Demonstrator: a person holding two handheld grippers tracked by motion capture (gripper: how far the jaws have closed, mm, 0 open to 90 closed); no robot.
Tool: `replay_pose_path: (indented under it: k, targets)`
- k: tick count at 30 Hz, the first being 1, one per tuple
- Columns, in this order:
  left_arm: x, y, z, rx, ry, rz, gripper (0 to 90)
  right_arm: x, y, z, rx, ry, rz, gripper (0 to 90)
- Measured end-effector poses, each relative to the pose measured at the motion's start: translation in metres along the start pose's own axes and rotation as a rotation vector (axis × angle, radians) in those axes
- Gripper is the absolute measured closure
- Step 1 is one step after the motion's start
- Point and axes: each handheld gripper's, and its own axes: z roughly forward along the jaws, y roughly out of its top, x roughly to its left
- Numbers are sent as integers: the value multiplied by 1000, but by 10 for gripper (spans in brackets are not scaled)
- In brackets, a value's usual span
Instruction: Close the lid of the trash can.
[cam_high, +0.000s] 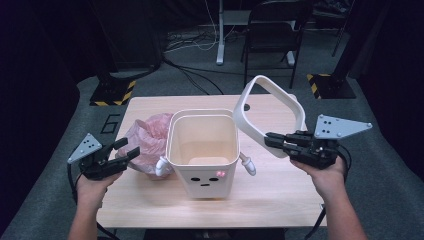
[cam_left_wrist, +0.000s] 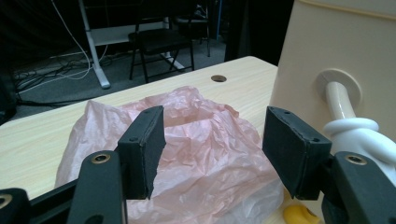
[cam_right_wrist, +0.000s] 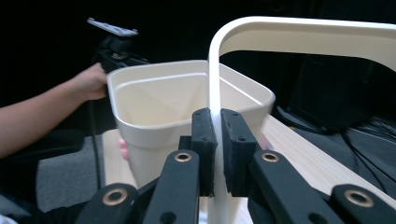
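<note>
On the left, my left gripper (cam_high: 116, 152) waits with jaws apart just before the pink bag (cam_high: 147, 140), not touching it. In the middle the bin (cam_high: 202, 150) stands empty on the table (cam_high: 280, 190). On the right, my right gripper (cam_high: 272, 140) is clamped on the white ring (cam_high: 270, 107), lifted off. I judge that lining the bin and refitting the ring remain.

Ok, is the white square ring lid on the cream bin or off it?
Off. The white square ring lid hangs tilted in the air right of the cream bin, pinched in the right gripper; the bin's top stands open.
</note>
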Motion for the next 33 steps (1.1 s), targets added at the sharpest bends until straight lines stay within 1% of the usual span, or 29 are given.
replay_pose_path:
  k: [6, 9, 13, 14, 17, 19, 20, 22, 24, 29, 33]
  targets:
    - [-2, 1, 1, -2, -5, 2, 386, 14, 15, 14, 17, 59, -53, 844]
    - [-2, 1, -1, -7, -2, 1, 386, 19, 20, 23, 15, 94, -67, 843]
    - [-1, 2, -3, -12, 1, -1, 387, 21, 25, 34, 31, 120, -79, 844]
    - [0, 2, -3, -12, 0, 5, 387, 22, 26, 38, 40, 130, -85, 843]
    - [0, 2, -4, -16, 0, 0, 387, 23, 31, 46, 56, 153, -101, 843]
    - [0, 2, -5, -18, 4, -5, 387, 25, 33, 50, 57, 168, -110, 843]
    - [1, 2, -5, -17, 3, 1, 386, 27, 35, 52, 56, 175, -114, 843]
    - [1, 2, -6, -18, 4, -1, 387, 28, 37, 56, 54, 184, -124, 843]
    - [0, 2, -7, -19, 4, -6, 387, 30, 39, 59, 60, 190, -130, 843]
    - [-1, 2, -9, -22, 5, -1, 387, 35, 45, 68, 79, 216, -150, 843]
    - [0, 2, -14, -24, 16, -1, 387, 38, 49, 73, 82, 235, -163, 842]
